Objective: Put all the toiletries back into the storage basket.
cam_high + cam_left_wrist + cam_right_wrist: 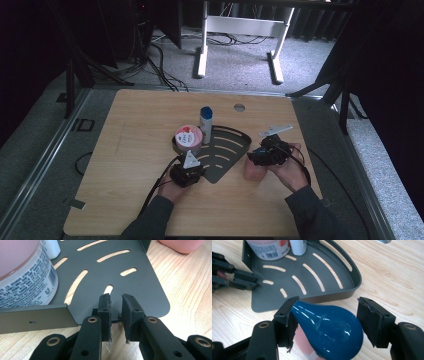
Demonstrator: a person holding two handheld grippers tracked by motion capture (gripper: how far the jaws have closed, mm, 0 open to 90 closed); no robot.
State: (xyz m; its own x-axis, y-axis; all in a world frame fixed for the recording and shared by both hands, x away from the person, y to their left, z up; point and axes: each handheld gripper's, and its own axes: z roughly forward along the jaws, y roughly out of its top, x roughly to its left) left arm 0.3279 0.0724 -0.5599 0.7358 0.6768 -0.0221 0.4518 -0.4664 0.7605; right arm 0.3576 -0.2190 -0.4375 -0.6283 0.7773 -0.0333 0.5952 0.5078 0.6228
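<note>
A dark grey slotted corner shelf (227, 150) (130, 285) (322, 290) lies flat on the wooden table. A pink-lidded jar (188, 136) (22, 277) (267, 248) and a white bottle with a blue cap (206, 125) (52, 247) (298, 246) stand on it. My left gripper (201, 168) (116, 302) (254, 281) rests at the shelf's near edge, almost shut, with nothing in the narrow gap. My right gripper (253, 160) (328, 307) is to the right of the shelf. It holds a pink bottle (252, 171) (181, 245) by its blue teardrop cap (329, 330).
A round cable hole (239, 107) sits near the table's far edge. Bare wood (135, 145) lies left of the shelf and in front of both hands. Beyond the table are a white desk frame (240, 25) and floor cables (160, 65).
</note>
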